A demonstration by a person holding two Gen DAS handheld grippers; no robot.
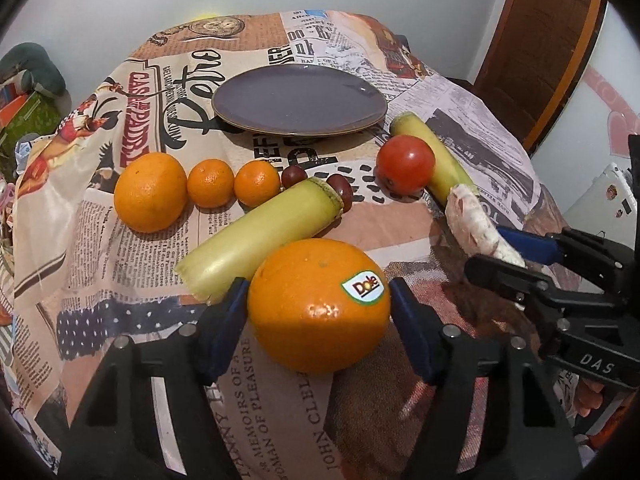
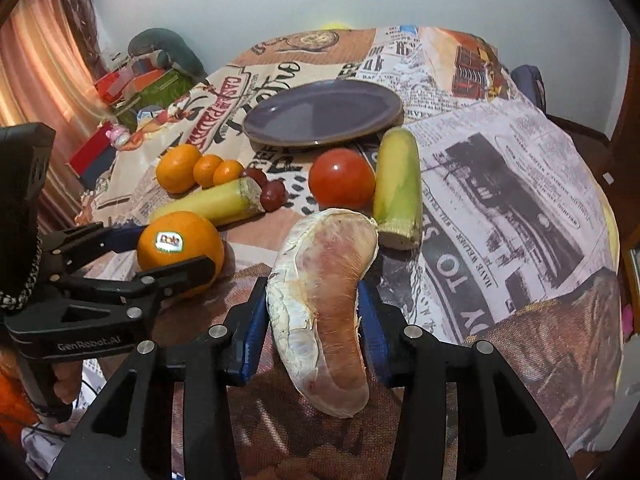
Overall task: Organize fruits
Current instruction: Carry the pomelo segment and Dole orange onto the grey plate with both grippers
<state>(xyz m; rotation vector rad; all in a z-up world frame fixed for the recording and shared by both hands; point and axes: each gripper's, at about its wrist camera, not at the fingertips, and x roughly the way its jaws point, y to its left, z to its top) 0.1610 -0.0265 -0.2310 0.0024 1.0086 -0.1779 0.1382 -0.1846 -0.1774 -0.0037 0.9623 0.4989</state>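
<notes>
Left gripper [image 1: 318,304] has its blue pads closed against both sides of a large orange with a Dole sticker [image 1: 319,305], near the front of the table. Right gripper [image 2: 312,316] clamps a pale, pinkish-brown curved fruit [image 2: 324,304], possibly a peeled banana, though the fisheye view leaves that unsure; its far end points toward the tomato [image 2: 342,185].

On the newsprint-pattern tablecloth [image 2: 500,184], an empty purple plate [image 1: 300,98] sits toward the far side. In front of it runs a row: another orange [image 1: 150,192], two mandarins [image 1: 211,183] [image 1: 257,183], and two dark red grapes [image 1: 294,176] [image 1: 340,191]. A yellow-green cut stalk [image 1: 260,238] lies diagonally between that row and the held orange, touching the grapes. A second stalk piece [image 2: 398,192] lies just beside the tomato, right of it.
</notes>
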